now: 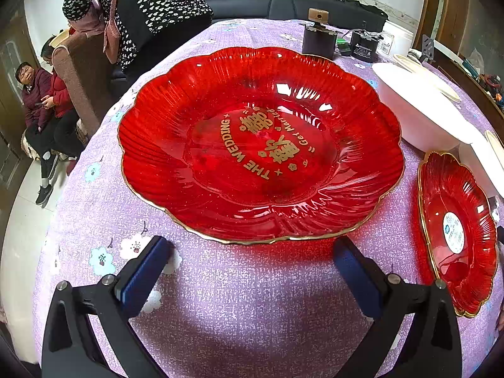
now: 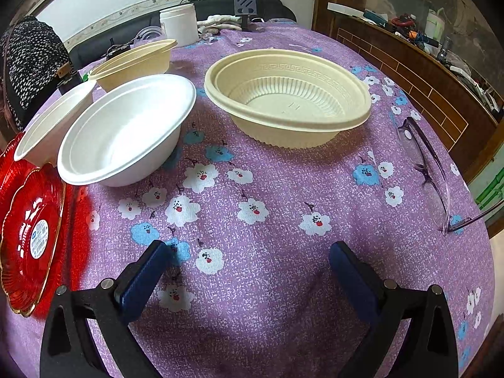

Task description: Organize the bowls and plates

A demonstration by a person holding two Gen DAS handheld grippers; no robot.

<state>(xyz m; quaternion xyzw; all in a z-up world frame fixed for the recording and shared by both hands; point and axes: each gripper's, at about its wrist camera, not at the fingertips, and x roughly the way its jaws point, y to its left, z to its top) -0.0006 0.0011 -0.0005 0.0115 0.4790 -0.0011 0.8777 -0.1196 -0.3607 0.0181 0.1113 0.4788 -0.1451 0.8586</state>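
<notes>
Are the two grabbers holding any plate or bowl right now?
No. The left gripper and the right gripper both have open jaws over the purple flowered tablecloth, gripping nothing.

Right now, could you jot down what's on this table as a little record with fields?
surface: purple floral tablecloth
large red plate: flat, gold "THE WEDDING" lettering
small red plate: flat, white sticker inside
white bowls: two, upright, near one, far one
cream bowls: two, upright, near one, far one
eyeglasses: at right edge
left gripper: fingers open, empty
right gripper: fingers open, empty
</notes>
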